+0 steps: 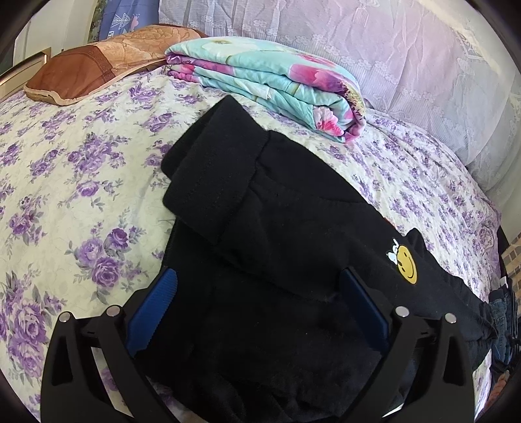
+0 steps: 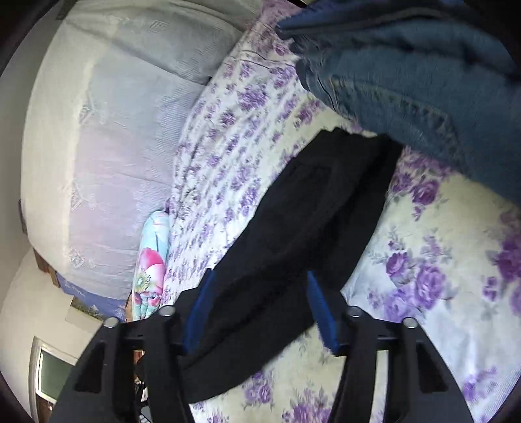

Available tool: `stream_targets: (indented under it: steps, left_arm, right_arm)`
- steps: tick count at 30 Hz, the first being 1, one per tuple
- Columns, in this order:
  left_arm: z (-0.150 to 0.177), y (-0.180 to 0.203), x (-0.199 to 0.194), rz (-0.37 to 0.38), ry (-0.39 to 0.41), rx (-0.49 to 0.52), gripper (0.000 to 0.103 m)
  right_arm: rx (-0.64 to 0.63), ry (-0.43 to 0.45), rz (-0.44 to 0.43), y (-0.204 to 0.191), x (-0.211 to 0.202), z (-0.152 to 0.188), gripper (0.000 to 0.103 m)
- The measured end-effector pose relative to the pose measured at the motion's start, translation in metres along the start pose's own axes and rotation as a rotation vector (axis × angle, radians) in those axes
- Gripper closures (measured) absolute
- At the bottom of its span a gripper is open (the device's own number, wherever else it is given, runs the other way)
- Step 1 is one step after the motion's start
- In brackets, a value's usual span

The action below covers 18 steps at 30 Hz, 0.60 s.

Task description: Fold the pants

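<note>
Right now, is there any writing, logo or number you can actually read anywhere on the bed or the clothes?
No words or numbers can be read.
Black pants: a yellow smiley-face patch with a small white figure above it, a sign without text.
Blue cloth behind the brown pillow: white marks, perhaps letters, too small to read.
Blue strip in the right wrist view: faint script, too blurred to read.

No readable words, brand names or numbers show in either view. The only sign is a round yellow smiley-face patch point(image 1: 407, 265) with a small white figure just above it, on the black fleece pants point(image 1: 260, 234). Pale marks on the blue cloth point(image 1: 120, 19) behind the brown pillow point(image 1: 97, 71) cannot be made out
</note>
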<state>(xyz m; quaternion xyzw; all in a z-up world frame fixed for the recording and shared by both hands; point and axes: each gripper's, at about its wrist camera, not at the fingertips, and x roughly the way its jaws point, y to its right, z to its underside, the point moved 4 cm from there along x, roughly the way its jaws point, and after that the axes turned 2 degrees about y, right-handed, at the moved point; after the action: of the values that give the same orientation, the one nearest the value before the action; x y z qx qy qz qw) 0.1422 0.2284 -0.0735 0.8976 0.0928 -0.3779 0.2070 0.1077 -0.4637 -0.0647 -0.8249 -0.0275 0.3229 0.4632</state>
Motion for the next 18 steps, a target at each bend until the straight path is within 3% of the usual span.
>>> stream_targets:
  steps: [4, 8, 12, 18]
  left_arm:
    - [-0.004, -0.001, -0.008, 0.003, 0.015, -0.005, 0.006]
    - [-0.020, 0.001, -0.035, 0.009, 0.092, 0.038, 0.006]
    - [-0.041, -0.005, -0.053, -0.019, 0.127, 0.070, 0.006]
    - [-0.074, -0.014, -0.044, -0.065, 0.118, 0.075, 0.006]
  right_arm:
    - [0.042, 0.001, 0.012, 0.006, 0.017, -0.007, 0.068]
    - [0.044, 0.011, 0.003, 0.011, 0.022, -0.004, 0.082]
    - [0.039, 0.018, 0.020, 0.021, 0.037, -0.003, 0.088]
    - [0.017, 0.028, 0.025, 0.023, 0.038, -0.002, 0.090]
